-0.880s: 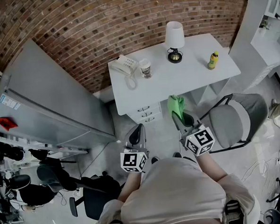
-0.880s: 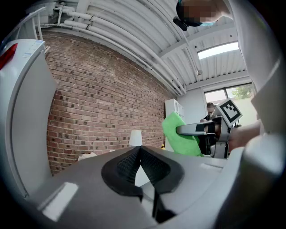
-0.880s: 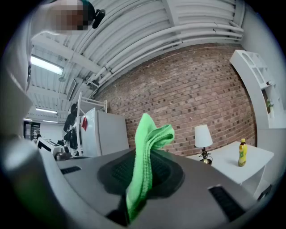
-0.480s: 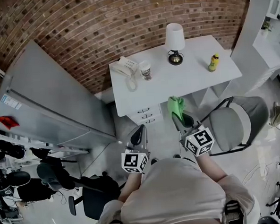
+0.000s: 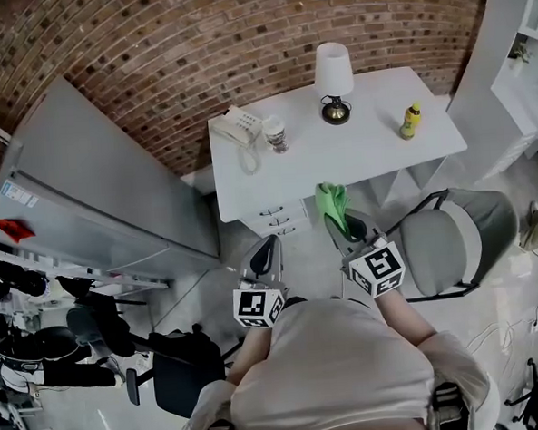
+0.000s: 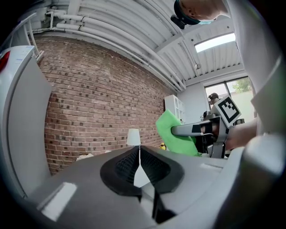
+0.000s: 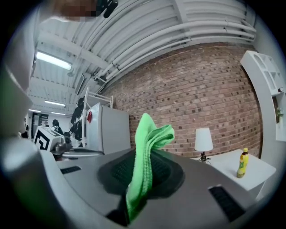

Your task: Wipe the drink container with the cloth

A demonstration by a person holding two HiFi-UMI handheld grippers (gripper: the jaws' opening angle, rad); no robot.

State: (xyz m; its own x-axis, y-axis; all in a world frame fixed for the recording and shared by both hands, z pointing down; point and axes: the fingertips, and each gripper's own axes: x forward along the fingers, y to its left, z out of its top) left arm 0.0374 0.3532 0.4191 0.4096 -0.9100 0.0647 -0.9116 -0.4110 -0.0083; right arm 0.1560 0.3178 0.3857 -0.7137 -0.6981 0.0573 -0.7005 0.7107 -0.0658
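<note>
two grippers face the desk point(image 5: 366, 163): my left gripper point(image 5: 269, 246) is closed on nothing, probably free to steady; my right gripper point(image 5: 342, 223) pinches the green cloth point(image 5: 332, 201) upright for wiping; the yellow drink bottle point(image 5: 410, 119) stands far right on the desk, well apart.

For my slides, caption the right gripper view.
Right gripper shut on a green cloth, facing a white desk with a white-shaded lamp and yellow drink bottle.

Pale beige short-sleeved top point(image 5: 337, 369), grey left gripper point(image 6: 139, 155), grey right gripper point(image 5: 347, 225), black ribbed pads point(image 6: 126, 165), white cubes point(image 5: 257, 307) bearing black square markers.
</note>
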